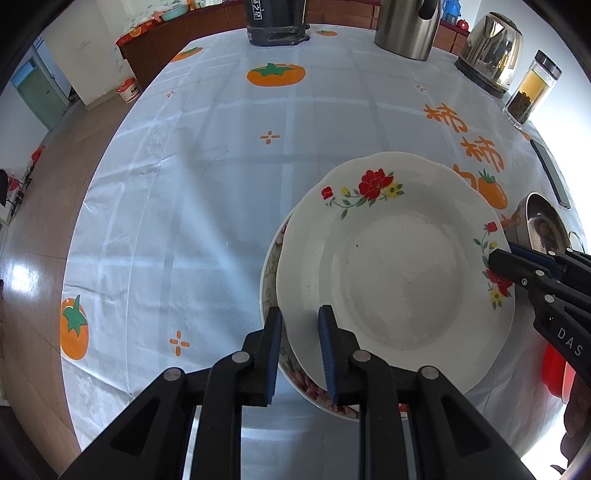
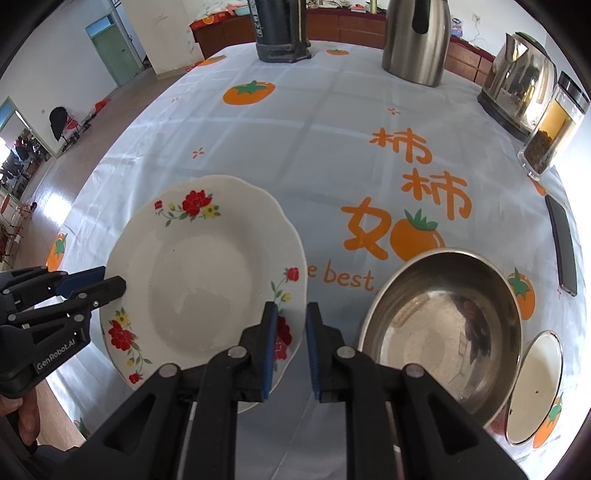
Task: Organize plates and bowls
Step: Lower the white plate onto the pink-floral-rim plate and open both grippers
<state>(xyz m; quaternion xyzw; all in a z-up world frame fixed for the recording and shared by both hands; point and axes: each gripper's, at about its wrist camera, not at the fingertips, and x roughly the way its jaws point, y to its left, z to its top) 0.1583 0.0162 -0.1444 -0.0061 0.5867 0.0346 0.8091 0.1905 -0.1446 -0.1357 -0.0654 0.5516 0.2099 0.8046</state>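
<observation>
A white plate with red flowers (image 1: pixel 395 266) (image 2: pixel 199 284) lies over a plate with a pink flower pattern (image 1: pixel 271 266), which pokes out at its left and near side. My left gripper (image 1: pixel 300 354) (image 2: pixel 105 282) is shut on the white plate's near-left rim, one finger above and one below. On the opposite rim my right gripper (image 2: pixel 291 345) (image 1: pixel 496 260) is shut too. A steel bowl (image 2: pixel 443 332) (image 1: pixel 543 229) stands upright to the right of the plate, and a small steel dish (image 2: pixel 535 387) sits beyond it. The patterned plate is hidden in the right wrist view.
The round table has a white cloth with orange persimmons (image 1: pixel 184 184). At its far edge stand a black appliance (image 1: pixel 277 22), a steel jug (image 1: pixel 406 26), an electric kettle (image 1: pixel 491 48) and a glass jar (image 1: pixel 532 88). A phone (image 2: pixel 563 243) lies at the right edge.
</observation>
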